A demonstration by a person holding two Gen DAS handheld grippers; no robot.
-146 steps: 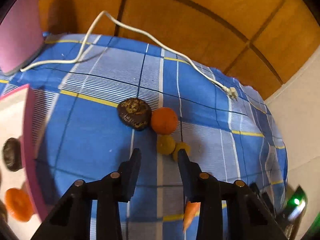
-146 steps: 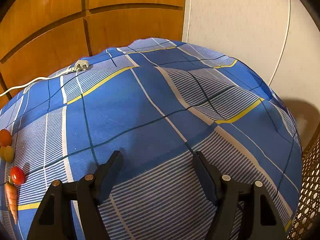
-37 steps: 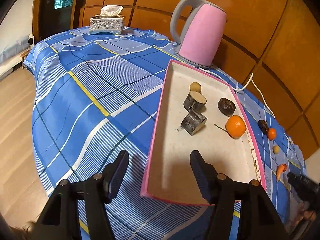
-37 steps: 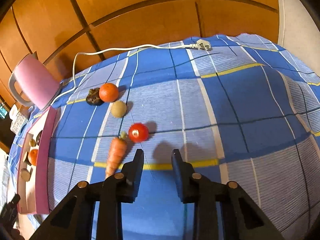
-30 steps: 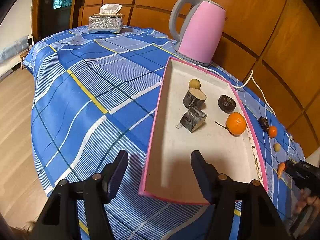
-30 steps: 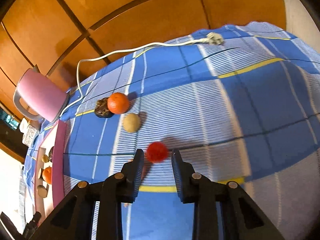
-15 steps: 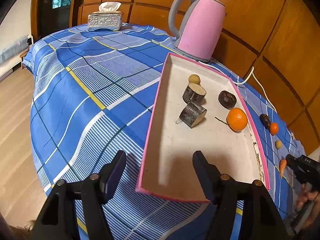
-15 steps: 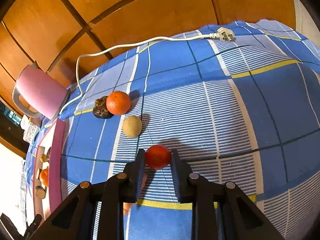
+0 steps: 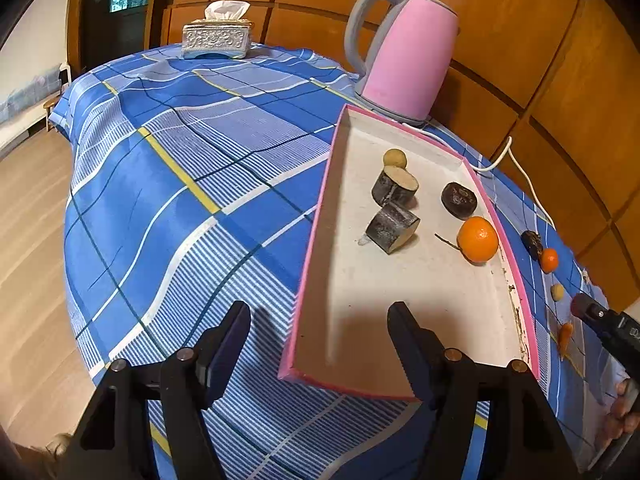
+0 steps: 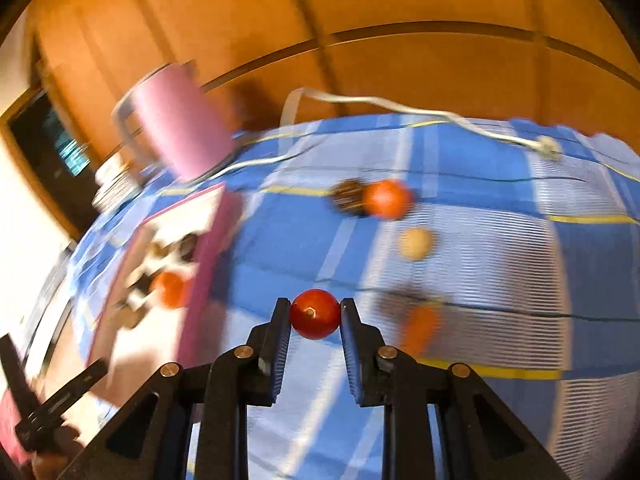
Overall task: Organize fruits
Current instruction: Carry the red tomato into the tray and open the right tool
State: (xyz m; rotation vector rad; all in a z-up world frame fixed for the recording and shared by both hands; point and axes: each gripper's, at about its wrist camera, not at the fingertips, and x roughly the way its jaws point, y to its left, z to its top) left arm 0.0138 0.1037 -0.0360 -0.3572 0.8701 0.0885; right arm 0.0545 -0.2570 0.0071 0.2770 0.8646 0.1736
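R tongs point(image 10: 315, 316) clamped on a small red tomato point(image 10: 315, 314); pads press it from both sides, fruit sits at the very tips, lifted clear of the blue plaid cloth point(image 10: 500, 248); view blurred w/ motion. L tongs point(image 9: 320, 328) gape about half wide w/ nothing between them, hovering over the near end of the pink-rimmed tray point(image 9: 308, 280); one finger over the cloth, the other over the tray floor.

In the tray, L view: tangerine point(image 9: 478, 239) near the right rim; dark wrinkled fruit point(image 9: 459, 199) just behind it; two cut log-like chunks point(image 9: 394, 210) mid-tray, near each other; small tan ball point(image 9: 395, 158) just beyond them.

Loose on the bench cloth, R view: orange fruit point(image 10: 386, 199) touching a dark lump point(image 10: 348, 197); tan round fruit point(image 10: 416, 243) near them; carrot point(image 10: 420, 328) just right of the R tongs, blurred. Pink kettle point(image 9: 404, 56) stands behind the tray's far end; its white cord point(image 10: 400, 106) runs along the back of the bench to a plug; tissue box point(image 9: 218, 36) at the far left corner. R tongs' black tip also visible at the right edge of L view, a person's fingers point(image 9: 620, 420) below it.
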